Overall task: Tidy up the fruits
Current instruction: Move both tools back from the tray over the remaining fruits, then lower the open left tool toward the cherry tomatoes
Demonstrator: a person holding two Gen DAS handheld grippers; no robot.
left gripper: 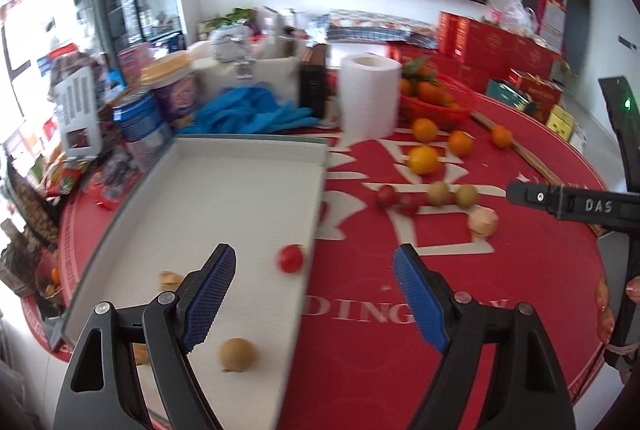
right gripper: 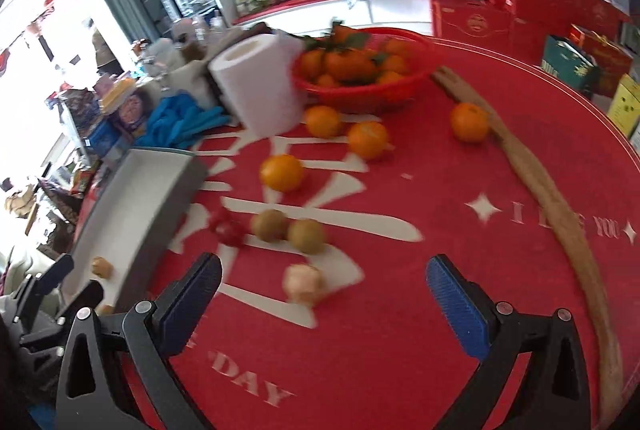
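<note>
My left gripper is spread wide and empty, straddling the right wall of the white tray, whose long axis runs away from me; inside it a red cherry tomato lies just ahead of my fingers and a brown longan between them. My right gripper is also spread and empty, a pale peeled fruit just ahead, two brown fruits and loose oranges farther ahead, open red cloth beneath. Cloth lettering reads "DAY" and "YOU".
</note>
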